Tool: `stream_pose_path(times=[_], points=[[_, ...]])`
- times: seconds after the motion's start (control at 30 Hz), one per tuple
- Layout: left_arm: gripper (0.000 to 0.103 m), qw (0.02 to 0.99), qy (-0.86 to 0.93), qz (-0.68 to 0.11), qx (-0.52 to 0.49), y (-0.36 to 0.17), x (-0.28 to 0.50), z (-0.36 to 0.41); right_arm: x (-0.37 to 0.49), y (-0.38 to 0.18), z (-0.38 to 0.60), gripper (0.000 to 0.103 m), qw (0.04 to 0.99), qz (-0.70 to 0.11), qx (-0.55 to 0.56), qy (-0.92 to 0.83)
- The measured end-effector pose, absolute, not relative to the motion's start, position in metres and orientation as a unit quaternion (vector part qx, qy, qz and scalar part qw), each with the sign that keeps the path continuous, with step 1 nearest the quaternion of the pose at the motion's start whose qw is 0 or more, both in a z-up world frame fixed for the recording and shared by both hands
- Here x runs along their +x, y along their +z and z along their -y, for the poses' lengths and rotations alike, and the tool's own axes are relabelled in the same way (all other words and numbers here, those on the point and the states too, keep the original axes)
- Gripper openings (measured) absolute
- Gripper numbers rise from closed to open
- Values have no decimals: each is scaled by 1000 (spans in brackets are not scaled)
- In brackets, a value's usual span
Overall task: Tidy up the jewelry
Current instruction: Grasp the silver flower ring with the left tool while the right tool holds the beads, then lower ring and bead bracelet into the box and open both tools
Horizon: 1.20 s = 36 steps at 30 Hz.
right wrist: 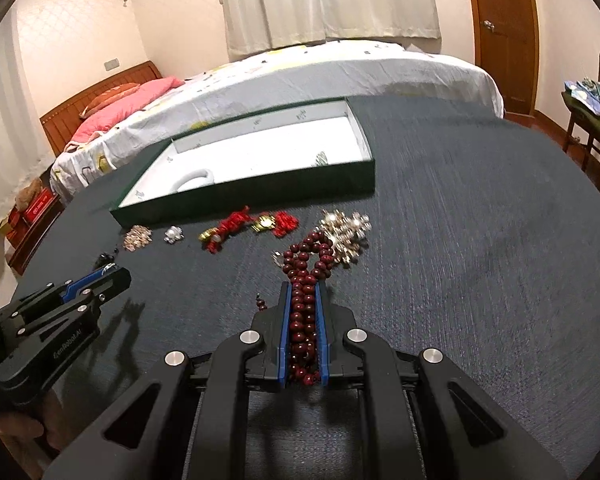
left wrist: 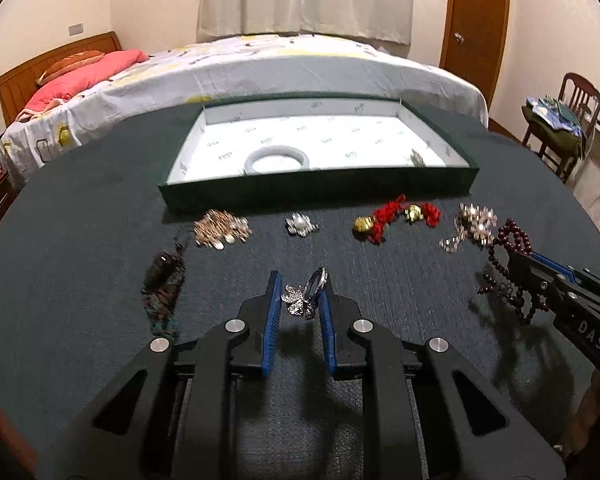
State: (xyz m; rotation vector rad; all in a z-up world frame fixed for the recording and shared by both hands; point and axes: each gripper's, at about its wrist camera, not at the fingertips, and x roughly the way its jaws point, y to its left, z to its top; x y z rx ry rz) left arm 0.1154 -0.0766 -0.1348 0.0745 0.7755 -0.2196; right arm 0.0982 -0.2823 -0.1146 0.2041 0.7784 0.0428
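In the left wrist view my left gripper (left wrist: 300, 280) is shut on a silver ring with a sparkling cluster (left wrist: 304, 300), held just above the dark tablecloth (left wrist: 80, 260). My right gripper (right wrist: 304, 286) is shut on a string of dark red beads (right wrist: 302, 320), whose loop hangs past the fingertips. It also shows at the right edge of the left wrist view, right gripper (left wrist: 540, 276). Beyond both lies a green tray (left wrist: 316, 196) with white lining. It holds a white bangle (left wrist: 278, 160) and a small sparkly piece (left wrist: 418, 158).
In a row before the tray lie a gold brooch (left wrist: 220, 230), a pearl brooch (left wrist: 301, 225), red cord with gold bells (left wrist: 396, 216) and a crystal brooch (left wrist: 474, 222). A dark beaded piece (left wrist: 164, 288) lies left. A bed (left wrist: 260, 68) stands behind the table, a chair (left wrist: 568, 120) to the right.
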Motion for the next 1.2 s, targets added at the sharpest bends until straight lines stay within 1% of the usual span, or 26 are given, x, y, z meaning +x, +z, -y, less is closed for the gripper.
stream_pose_path(times=[0.37, 0.73, 0.97, 1.2], points=[[18, 935, -114, -336, 13, -91, 130, 65, 110, -57, 272, 12, 943, -319, 89, 45], [18, 953, -119, -278, 11, -51, 180, 69, 166, -22, 252, 12, 959, -267, 69, 66], [18, 958, -105, -268, 6, -54, 223, 62, 210, -28, 243, 12, 960, -264, 67, 68], [18, 950, -98, -298, -1, -86, 262, 52, 242, -60, 236, 12, 951, -295, 64, 65]])
